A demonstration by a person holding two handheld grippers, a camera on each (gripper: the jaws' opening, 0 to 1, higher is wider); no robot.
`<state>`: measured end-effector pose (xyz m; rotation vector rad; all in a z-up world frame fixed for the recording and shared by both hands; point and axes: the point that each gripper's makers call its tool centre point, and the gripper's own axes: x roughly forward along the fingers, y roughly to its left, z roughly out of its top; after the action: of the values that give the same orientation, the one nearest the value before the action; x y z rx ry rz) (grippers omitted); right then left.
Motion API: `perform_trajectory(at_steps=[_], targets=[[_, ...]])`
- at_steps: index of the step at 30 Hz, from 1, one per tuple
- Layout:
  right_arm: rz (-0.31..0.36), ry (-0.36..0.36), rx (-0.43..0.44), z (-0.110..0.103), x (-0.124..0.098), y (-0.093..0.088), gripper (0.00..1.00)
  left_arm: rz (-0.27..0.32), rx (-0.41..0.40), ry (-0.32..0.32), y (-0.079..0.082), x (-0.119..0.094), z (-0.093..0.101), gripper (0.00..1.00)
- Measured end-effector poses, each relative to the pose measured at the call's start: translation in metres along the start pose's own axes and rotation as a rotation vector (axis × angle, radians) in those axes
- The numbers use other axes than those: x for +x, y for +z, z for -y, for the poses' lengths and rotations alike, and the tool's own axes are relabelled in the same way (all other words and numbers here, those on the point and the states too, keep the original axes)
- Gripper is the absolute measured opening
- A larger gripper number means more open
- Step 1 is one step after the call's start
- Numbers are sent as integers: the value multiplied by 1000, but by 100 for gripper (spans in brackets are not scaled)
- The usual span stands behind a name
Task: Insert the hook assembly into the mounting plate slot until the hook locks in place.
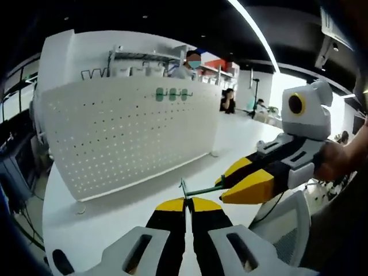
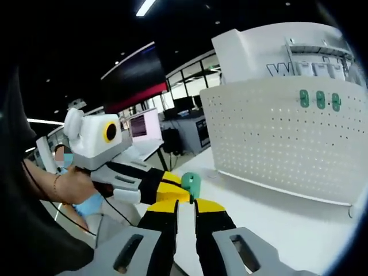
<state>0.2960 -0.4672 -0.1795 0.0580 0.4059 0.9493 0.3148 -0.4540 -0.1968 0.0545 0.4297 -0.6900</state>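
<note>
In the left gripper view, a white pegboard [image 1: 123, 135] stands upright on the white table [image 1: 115, 213], its left end curving away toward the dark edge. Three green hooks [image 1: 172, 94] sit in a row near its top edge, too small to make out in detail. Lower, at centre, the left gripper [image 1: 188, 203] has its yellow tips pressed together on the near end of a thin green hook [image 1: 201, 190]; the pinched part is hidden between the tips. To the right, the right gripper [image 1: 230, 184] comes in slanting down-left, held by a hand [image 1: 339, 161] cut off at the edge; its tips meet the hook's far end, but whether they clamp it cannot be told here.

In the right gripper view, the left gripper [image 2: 172, 187] enters from the left, a hand [image 2: 72, 187] behind it. At centre, the hook's green base [image 2: 191, 184] stands just above the right gripper [image 2: 187, 206], whose tips are close together at its foot. The pegboard [image 2: 282, 138] rises to the right, apart from the hook.
</note>
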Motion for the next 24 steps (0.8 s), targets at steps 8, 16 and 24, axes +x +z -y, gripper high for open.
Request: perform_trajectory(at_steps=[8,16,24], targets=[[23,-21,13,6,3,7,9,23,3,-8,7,1,4,1],[27,-25,26,9,4,8,8,26,5,-14,7,1,5,1],[28,-35,19,9,3,9,6,47,-21,-27,11,-1,7,1]])
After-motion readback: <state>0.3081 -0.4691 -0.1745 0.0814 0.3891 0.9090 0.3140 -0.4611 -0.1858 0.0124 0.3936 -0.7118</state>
